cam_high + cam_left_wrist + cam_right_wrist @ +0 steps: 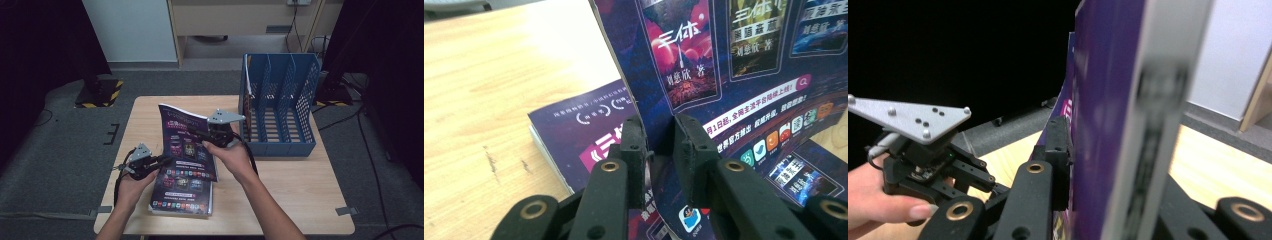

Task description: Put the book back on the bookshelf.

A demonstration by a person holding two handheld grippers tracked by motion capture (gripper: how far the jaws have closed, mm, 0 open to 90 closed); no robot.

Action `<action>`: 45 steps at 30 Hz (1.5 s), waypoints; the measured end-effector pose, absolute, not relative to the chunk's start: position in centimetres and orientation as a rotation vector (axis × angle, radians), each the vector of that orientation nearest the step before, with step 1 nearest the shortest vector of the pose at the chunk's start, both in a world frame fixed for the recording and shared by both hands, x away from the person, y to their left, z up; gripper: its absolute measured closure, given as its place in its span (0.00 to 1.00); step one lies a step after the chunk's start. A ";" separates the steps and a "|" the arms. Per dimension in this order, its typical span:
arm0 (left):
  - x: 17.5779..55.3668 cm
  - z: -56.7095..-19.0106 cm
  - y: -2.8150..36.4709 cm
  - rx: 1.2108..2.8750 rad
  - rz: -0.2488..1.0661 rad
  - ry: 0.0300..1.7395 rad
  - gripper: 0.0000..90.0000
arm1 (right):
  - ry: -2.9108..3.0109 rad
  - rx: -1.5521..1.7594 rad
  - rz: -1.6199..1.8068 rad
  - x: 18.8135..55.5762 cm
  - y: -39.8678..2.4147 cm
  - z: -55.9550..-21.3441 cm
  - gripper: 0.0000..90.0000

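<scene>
A purple magazine point(186, 145) is held tilted up off the wooden table point(300, 190), over a stack of like magazines point(182, 197). My left gripper point(161, 161) is shut on its lower left edge; in the left gripper view the jaws point(656, 137) pinch the cover point(734, 75), with the stack point(584, 135) lying below. My right gripper point(196, 131) is shut on the magazine's upper right part. The right gripper view has the magazine point(1108, 100) edge-on between the jaws point(1108, 150), hiding the right jaw, and the left gripper point(923, 150) farther off at left.
A blue file rack point(280, 105) with several slots stands at the table's back right; a magazine point(246, 107) stands in its leftmost slot. Bare tabletop lies left of the stack and in front of the rack. Black stands and cables sit on the floor around.
</scene>
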State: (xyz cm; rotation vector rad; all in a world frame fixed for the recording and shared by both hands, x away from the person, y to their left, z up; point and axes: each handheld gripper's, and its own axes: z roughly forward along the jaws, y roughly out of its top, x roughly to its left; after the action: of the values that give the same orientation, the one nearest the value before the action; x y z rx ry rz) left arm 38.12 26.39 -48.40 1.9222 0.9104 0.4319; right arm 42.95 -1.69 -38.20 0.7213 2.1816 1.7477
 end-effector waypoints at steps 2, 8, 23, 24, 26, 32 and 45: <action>38.0 -48.2 26.5 1.918 0.447 0.907 0.83 | 2.188 0.712 1.735 42.9 -1.7 -37.8 0.87; 37.9 -48.0 26.8 1.901 0.467 0.902 0.84 | 2.180 0.708 1.754 43.0 -1.7 -37.0 0.86; 37.8 -47.9 26.7 1.916 0.485 0.878 0.84 | 2.156 0.700 1.785 43.3 -1.2 -36.2 0.91; 37.8 -47.9 26.7 1.915 0.485 0.877 0.84 | 2.152 0.702 1.780 43.2 -1.2 -36.3 0.91; 37.7 -48.0 26.8 1.915 0.487 0.874 0.84 | 2.143 0.705 1.772 43.2 -1.3 -36.3 0.92; 37.9 -48.0 27.1 1.895 0.470 0.874 0.81 | 2.119 0.690 1.770 42.9 -1.4 -36.1 0.92; 37.8 -47.9 27.0 1.895 0.476 0.858 0.84 | 2.133 0.671 1.787 42.3 -1.4 -35.8 0.92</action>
State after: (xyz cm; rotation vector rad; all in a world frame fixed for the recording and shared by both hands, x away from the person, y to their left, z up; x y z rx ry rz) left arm 37.80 27.03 -47.91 1.8946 0.8578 0.4765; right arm 42.34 -1.43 -35.80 0.6712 2.1328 1.7875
